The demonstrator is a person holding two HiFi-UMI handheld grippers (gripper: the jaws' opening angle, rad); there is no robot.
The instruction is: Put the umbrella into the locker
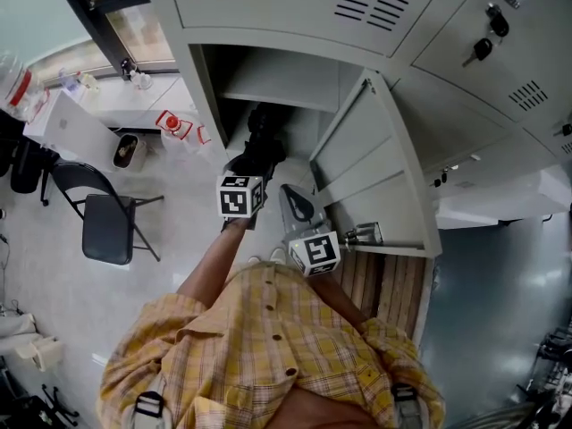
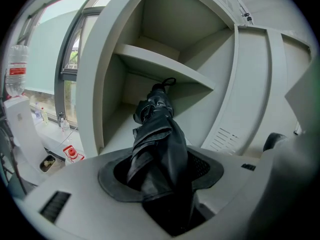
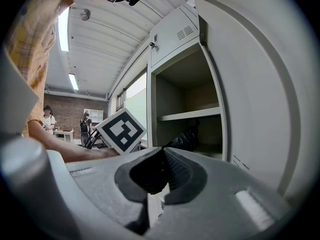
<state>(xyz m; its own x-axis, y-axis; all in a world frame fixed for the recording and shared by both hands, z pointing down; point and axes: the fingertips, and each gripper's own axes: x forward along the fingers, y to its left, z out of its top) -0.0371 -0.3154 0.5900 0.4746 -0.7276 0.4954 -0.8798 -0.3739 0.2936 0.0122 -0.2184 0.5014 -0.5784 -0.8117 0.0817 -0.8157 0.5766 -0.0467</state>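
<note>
While pinched between left gripper jaws, umbrella lengthwise, far end inside locker; right gripper jaws together

Nothing legible anywhere, tbh. Just black-and-white square marker patterns on the left cube and right cube; red label on the bottle too blurry to read.

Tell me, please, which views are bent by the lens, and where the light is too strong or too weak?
Head view: even daylight, but the locker is in shadow inside, and the black umbrella nearly melts into it. Left gripper view: strong fisheye, black corners, locker frame bowed, window washed out. Right gripper view: same fisheye; the ceiling lamp glares.
</note>
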